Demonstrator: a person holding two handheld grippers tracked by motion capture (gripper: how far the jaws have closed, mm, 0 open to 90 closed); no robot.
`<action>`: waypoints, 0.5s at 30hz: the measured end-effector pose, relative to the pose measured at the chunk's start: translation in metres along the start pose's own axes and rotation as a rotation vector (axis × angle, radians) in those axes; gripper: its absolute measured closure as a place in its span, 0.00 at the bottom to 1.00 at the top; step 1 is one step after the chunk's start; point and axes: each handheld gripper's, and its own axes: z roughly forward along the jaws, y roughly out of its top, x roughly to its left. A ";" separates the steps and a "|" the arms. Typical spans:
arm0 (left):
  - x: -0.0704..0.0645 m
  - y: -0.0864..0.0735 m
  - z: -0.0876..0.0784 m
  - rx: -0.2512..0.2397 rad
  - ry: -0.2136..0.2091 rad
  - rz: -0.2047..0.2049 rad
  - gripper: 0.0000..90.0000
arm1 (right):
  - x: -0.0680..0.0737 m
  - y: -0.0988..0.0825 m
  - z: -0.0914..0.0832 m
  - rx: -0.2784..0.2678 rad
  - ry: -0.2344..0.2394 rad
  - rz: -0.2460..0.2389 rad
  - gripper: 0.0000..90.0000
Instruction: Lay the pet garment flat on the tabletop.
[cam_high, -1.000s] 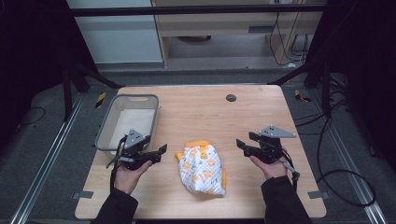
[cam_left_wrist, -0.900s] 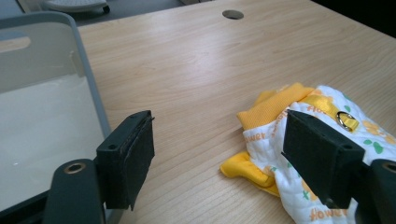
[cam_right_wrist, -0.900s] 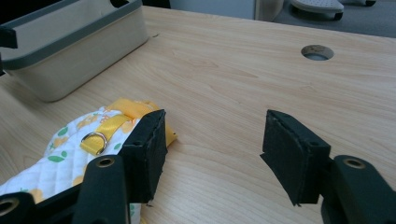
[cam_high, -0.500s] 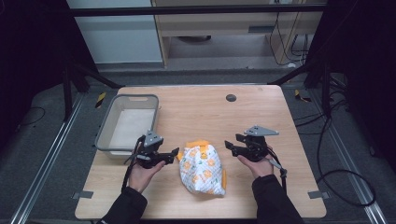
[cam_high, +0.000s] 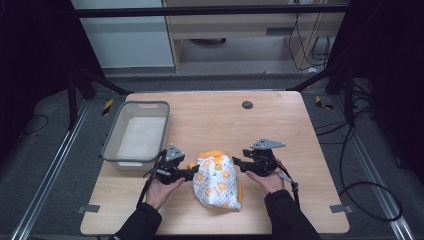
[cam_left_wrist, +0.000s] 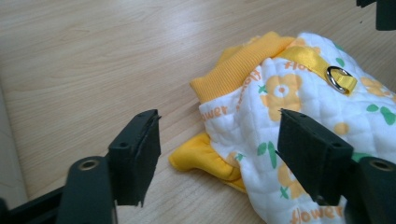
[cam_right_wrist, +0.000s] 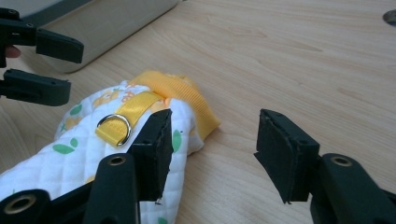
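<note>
We hold our left gripper (cam_high: 188, 173) and right gripper (cam_high: 238, 163) either side of the quilted garment (cam_high: 218, 181). Both sets of jaws gape wide, gripping nothing.

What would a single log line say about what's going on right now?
left gripper: open, at garment's left edge | right gripper: open, at its right | garment: flat on table, ungrasped | grey bin: far left

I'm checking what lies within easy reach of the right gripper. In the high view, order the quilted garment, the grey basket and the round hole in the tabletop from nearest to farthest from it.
From the right gripper:
1. Quilted garment, just beside its jaws, toward the table's middle.
2. Round hole, straight ahead near the table's far edge.
3. Grey basket, across the table beyond the left gripper.
</note>
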 end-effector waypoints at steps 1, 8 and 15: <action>-0.001 0.000 0.001 0.007 -0.005 0.003 0.34 | 0.001 -0.001 0.002 0.006 0.005 -0.001 0.52; -0.006 -0.004 0.008 0.034 -0.019 0.024 0.46 | 0.007 -0.006 0.012 0.044 0.041 -0.001 0.60; -0.009 -0.012 0.018 0.073 -0.052 0.033 0.63 | 0.011 -0.010 0.022 0.083 0.061 -0.008 0.66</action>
